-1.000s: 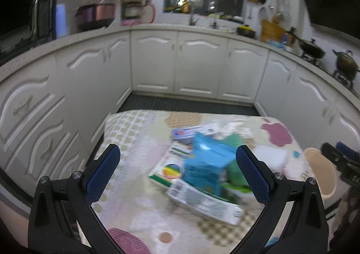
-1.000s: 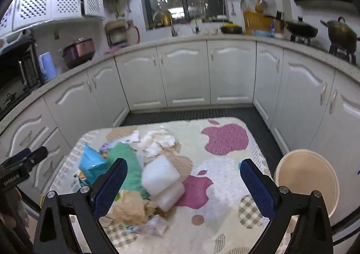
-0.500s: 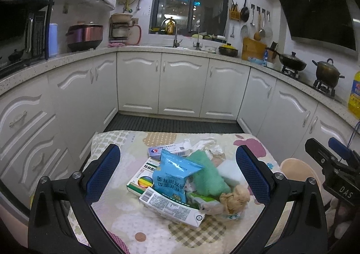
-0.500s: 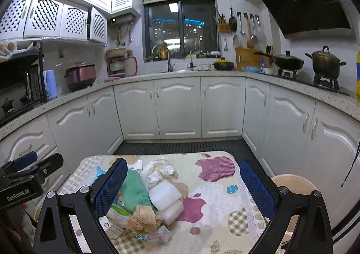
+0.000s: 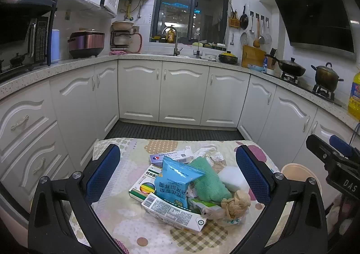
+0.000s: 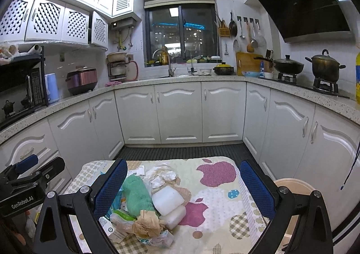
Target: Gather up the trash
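Trash [image 5: 186, 186] sits heaped on the bench [image 6: 216, 227], bin [image 6: 294, 186] just beside its right edge. We hold both grippers — left gripper [image 5: 177, 170], right gripper [image 6: 184, 188] — wide and empty; tangled wrappers could drag neighbours off the bench.

White cabinets [image 5: 184, 94] wrap around the kitchen beneath a speckled counter [image 6: 180, 79]. A dark window [image 6: 181, 35] sits above the faucet [image 5: 174, 40]. On the left stand a microwave [image 5: 24, 40], a pale blue kettle [image 6: 51, 87] and a copper-coloured rice cooker [image 5: 86, 43]. To the right, a black range hood [image 5: 315, 15] hangs over a lidded wok [image 5: 291, 67] and a brass-toned pot [image 6: 325, 68]. Utensils [image 6: 247, 31] hang on the tiled wall above a wooden cutting board [image 5: 253, 56]. A yellow-lidded pot [image 6: 223, 68] rests near the sink. A dark ribbed mat [image 6: 184, 151] covers the floor.
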A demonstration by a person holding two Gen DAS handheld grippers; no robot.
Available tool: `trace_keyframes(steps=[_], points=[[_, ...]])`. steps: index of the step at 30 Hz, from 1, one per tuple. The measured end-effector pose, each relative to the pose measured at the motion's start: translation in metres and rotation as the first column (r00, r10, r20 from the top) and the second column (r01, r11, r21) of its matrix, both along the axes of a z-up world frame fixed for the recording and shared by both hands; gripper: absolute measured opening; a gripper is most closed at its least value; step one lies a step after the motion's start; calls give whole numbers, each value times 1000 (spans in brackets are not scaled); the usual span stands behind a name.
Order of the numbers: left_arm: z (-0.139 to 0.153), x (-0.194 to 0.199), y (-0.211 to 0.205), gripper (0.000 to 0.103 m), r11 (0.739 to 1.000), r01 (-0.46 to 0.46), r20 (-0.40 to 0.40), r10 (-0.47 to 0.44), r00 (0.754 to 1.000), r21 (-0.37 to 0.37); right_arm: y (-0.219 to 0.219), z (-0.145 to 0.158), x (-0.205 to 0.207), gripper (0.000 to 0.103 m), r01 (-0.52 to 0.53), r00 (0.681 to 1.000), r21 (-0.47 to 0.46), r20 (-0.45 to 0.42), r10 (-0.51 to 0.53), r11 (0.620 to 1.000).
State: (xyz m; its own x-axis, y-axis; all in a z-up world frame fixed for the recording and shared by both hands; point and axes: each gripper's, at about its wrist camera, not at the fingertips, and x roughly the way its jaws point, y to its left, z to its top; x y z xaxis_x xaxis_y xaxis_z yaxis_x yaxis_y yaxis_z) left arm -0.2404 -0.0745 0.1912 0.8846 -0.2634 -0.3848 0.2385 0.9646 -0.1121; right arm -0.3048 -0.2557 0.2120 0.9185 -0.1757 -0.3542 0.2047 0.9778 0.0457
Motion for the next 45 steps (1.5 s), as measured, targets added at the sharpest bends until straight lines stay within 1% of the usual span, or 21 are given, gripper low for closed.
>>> trace_keyframes(steps=[19, 23, 33, 45], points=[[-1, -1, -7, 102, 1000, 9, 6, -9, 1000, 14, -6, 4, 1, 100, 7, 1000, 12, 6, -7, 1000], [-1, -1, -8, 102, 1000, 9, 6, -9, 1000, 13, -8, 1, 1, 100, 11, 1000, 20, 1, -11, 1000], [-1, -1, -8, 102, 1000, 8, 7, -8, 1000, 16, -6, -3, 4, 100, 15, 1000, 8, -11, -15, 1000], [-7, 2, -8, 102, 1000, 11, -2, -11, 1000, 21, -4, -11, 10, 100, 9, 999, 25, -31, -8, 1000]])
